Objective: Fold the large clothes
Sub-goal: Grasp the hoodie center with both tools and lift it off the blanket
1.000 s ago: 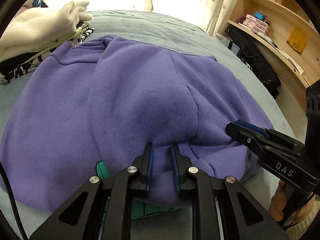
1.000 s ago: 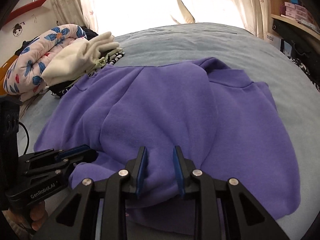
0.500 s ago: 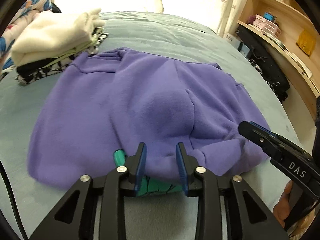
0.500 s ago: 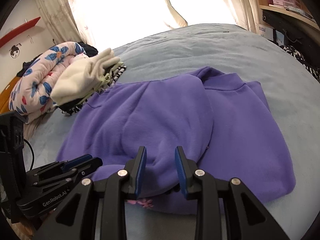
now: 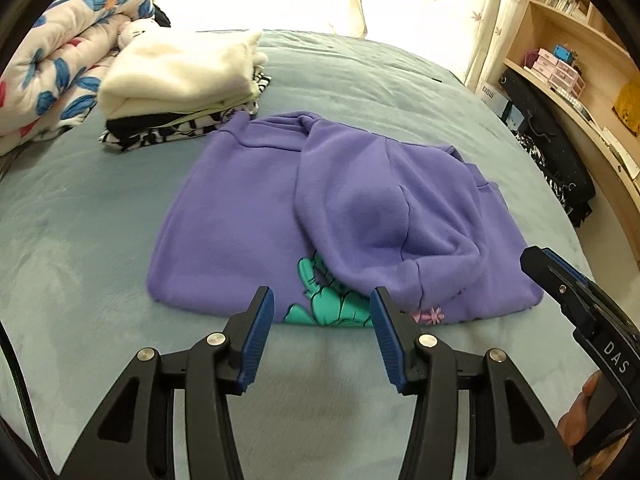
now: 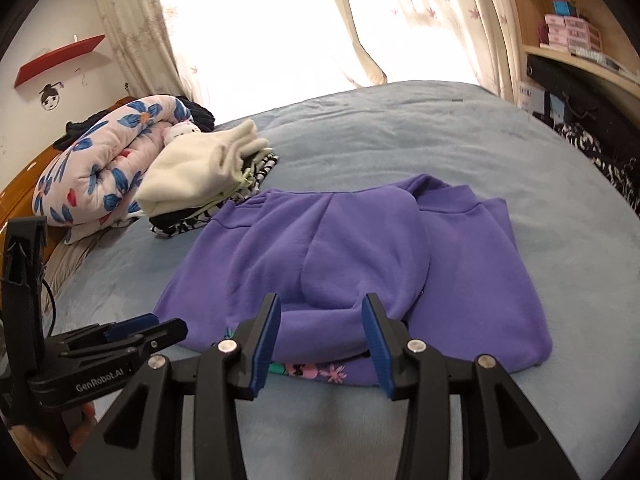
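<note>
The purple fleece sweatshirt (image 5: 256, 216) lies part-folded in the middle of the frame on the grey-blue bed (image 5: 80, 216), its sleeves and one side turned in over the body, so a raised ridge runs down the centre; a teal print (image 5: 320, 308) peeks out at the near hem. The left gripper (image 5: 322, 328) hangs above the bed just short of that hem, its blue-padded fingers (image 5: 256, 336) released; the jaws have just been opening and nothing sits between them. The right gripper (image 6: 320, 336) is likewise let go, its jaws just opened, with the folded sleeve roll only behind the gap, not pinched.

The step in hand looks like letting go after a fold and setting up the next one. To do it well, I would bring both grippers down on the near hem, well apart toward the two corners, catching every layer at once so the tucked sleeve does not slide out. Lift evenly, carry the hem toward the collar at the upper part of the frame, and lay it flat before releasing. The stack of folded cream and zebra-print clothes (image 5: 180, 80) at upper left seems the likely destination afterwards
</note>
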`<state>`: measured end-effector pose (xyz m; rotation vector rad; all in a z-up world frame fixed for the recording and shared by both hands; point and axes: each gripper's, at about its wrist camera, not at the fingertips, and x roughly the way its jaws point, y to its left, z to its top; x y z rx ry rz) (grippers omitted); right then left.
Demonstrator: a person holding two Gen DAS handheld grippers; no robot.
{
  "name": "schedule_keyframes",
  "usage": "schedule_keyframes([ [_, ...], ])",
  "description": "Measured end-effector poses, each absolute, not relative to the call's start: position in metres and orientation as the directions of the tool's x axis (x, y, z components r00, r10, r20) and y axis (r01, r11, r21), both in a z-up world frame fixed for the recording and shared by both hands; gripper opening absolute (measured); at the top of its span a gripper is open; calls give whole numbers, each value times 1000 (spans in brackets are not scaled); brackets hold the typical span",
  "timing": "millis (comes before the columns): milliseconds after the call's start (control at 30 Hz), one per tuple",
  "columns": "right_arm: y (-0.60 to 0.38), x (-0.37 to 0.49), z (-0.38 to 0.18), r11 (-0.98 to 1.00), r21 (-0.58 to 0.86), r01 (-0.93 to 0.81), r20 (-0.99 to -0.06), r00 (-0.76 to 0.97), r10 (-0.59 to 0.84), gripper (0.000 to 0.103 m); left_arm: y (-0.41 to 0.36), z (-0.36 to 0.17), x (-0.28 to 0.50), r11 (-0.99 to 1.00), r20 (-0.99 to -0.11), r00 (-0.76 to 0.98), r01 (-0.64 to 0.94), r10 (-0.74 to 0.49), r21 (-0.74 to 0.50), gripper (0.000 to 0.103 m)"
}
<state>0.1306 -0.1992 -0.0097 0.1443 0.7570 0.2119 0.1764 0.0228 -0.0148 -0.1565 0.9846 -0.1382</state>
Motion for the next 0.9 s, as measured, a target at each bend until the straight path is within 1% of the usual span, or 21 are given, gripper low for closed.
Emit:
schedule_keyframes([
  [67,-196,122,-8,970,193,-148,-662,711,240,43,32,-14,166,976,-816,541,39,-200,-214,51],
  [133,-194,115,-8,971,184,-155,-659,713,239,43,41,-15,157,966,-808,538,51,-241,-254,53],
  [200,-191,108,-10,969,187,-163,-651,718,246,43,50,-20,148,956,-799,535,56,-273,-289,58],
  [333,-184,104,-18,967,195,-165,-643,723,253,43,65,-38,142,930,-789,517,40,-332,-366,59],
  [433,-179,109,-23,961,217,-174,-648,711,275,43,82,-62,146,878,-758,503,4,-415,-479,59],
  [533,-173,114,-28,956,224,-188,-645,707,290,43,103,-91,155,795,-700,517,-60,-493,-604,59],
  [733,-164,129,-39,956,214,-202,-658,694,294,43,123,-131,181,734,-667,550,-136,-503,-665,59],
  [900,-162,141,-43,953,223,-204,-650,698,301,43,133,-146,209,673,-636,585,-196,-503,-713,59],
])
